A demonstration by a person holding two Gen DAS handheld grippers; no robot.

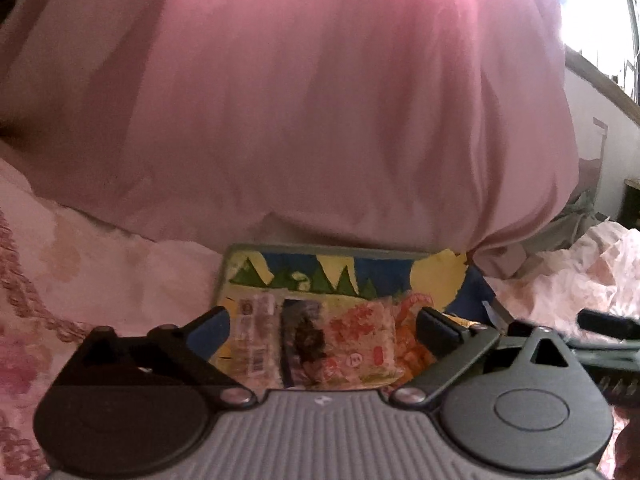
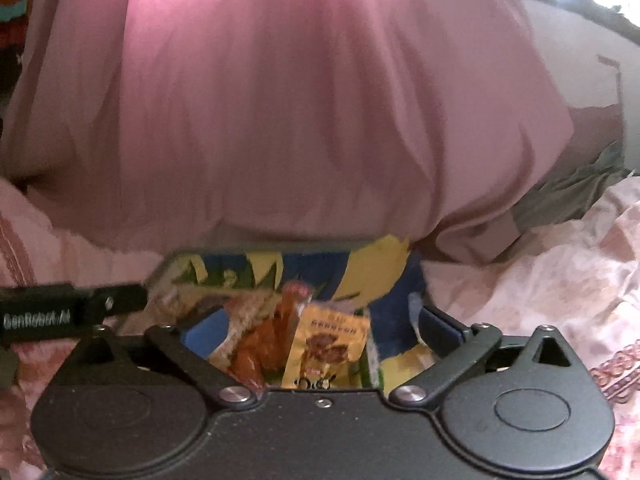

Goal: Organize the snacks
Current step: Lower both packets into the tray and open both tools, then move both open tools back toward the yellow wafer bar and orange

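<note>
A flat tray [image 1: 320, 276] printed in blue, yellow and green lies on the bed and holds several snack packets. In the left wrist view a pale pink packet [image 1: 256, 340], a dark packet [image 1: 304, 340], a red-and-white packet [image 1: 360, 344] and an orange packet [image 1: 414, 348] lie side by side. My left gripper [image 1: 324, 320] hovers just over them, open, its blue pads touching nothing. In the right wrist view a yellow packet [image 2: 332, 344] and an orange packet [image 2: 260, 344] lie on the tray [image 2: 240, 268]. My right gripper [image 2: 320, 318] is open above them, holding nothing.
A big pink quilt [image 1: 320, 120] bulges right behind the tray and overhangs its far edge. Pale floral bedding [image 1: 100, 272] surrounds the tray on both sides. A bright window [image 1: 600, 12] and a wall stand at the far right. A black lettered bar [image 2: 60, 312] reaches in from the left.
</note>
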